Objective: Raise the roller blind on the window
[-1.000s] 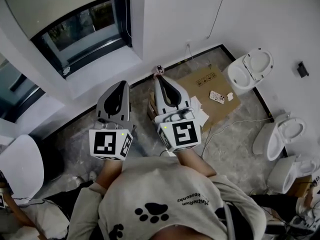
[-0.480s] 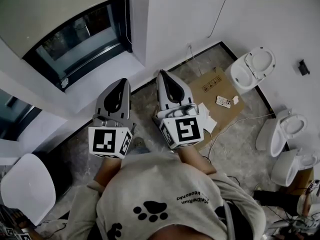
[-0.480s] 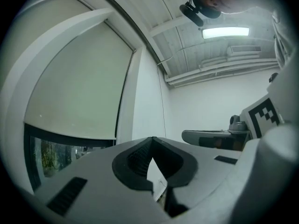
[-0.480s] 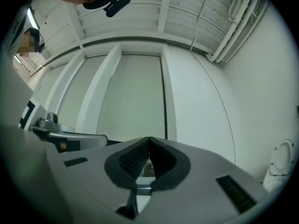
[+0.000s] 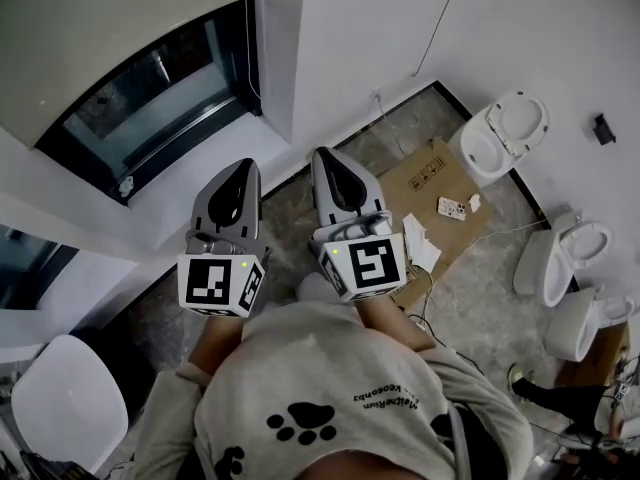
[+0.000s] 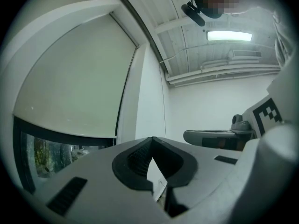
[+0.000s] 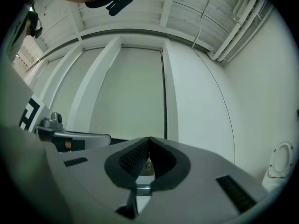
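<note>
The beige roller blind [image 5: 100,28] covers the upper part of the dark-framed window [image 5: 150,98] at the top left of the head view; a strip of glass shows below its bottom edge. A thin cord [image 5: 249,63] hangs along the window's right side. My left gripper [image 5: 241,167] and right gripper [image 5: 323,156] are held side by side above the floor, pointing at the wall below the window, both shut and empty. In the left gripper view the blind [image 6: 70,83] fills the left, beyond the closed gripper [image 6: 152,140]. The right gripper view has the blind [image 7: 131,97] straight ahead of its gripper [image 7: 148,139].
A white sill [image 5: 150,203] runs under the window. Flattened cardboard [image 5: 430,173] with small items lies on the floor to the right. Toilet bowls [image 5: 505,133] [image 5: 560,263] stand along the right wall. A white round seat [image 5: 75,398] is at the lower left. A cable [image 5: 440,23] hangs on the wall.
The view has shifted so the window and blind fill more of the upper left. Both grippers have risen slightly toward the window and stayed shut.
</note>
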{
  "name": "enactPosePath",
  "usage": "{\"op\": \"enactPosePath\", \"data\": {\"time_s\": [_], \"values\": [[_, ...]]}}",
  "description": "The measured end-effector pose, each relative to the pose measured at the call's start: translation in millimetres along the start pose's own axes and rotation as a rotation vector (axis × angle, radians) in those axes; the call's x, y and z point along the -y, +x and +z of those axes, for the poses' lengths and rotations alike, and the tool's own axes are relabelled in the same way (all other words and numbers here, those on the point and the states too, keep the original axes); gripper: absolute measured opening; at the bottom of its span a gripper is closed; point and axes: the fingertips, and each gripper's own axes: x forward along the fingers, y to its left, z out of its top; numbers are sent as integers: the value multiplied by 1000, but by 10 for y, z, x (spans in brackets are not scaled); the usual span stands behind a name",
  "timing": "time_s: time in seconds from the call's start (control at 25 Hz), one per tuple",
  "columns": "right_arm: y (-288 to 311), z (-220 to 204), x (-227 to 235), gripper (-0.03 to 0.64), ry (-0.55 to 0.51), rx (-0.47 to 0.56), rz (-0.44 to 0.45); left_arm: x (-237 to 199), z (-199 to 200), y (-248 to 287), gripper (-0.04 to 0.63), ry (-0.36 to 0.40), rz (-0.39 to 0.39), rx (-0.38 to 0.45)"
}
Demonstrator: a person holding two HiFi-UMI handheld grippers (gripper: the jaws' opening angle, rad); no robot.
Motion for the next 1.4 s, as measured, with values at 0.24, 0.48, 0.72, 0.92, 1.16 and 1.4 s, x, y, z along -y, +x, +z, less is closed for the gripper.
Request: {"op": "enactPosePath", "data": {"time_s": [0.24, 0.48, 0.72, 0.92, 1.16, 1.4], "values": [[211, -62, 37, 9, 4, -4, 2, -118, -91, 169, 8, -15, -14, -15], [522, -82, 68, 9, 2, 15, 13, -283, -123, 394, 8, -9, -25, -10], [888, -184, 191, 9, 3, 24, 22, -473, -208, 687, 8, -9, -26, -7], [1303, -292, 319, 9, 6, 10, 43, -671, -310, 1067, 8, -22, -33, -18], [1915, -352, 570, 9, 8, -2, 55, -976, -363, 1617, 8, -40, -30, -33], [2568, -468, 795, 9, -9, -17, 97, -1290, -390, 2232, 8, -46, -22, -32]]}}
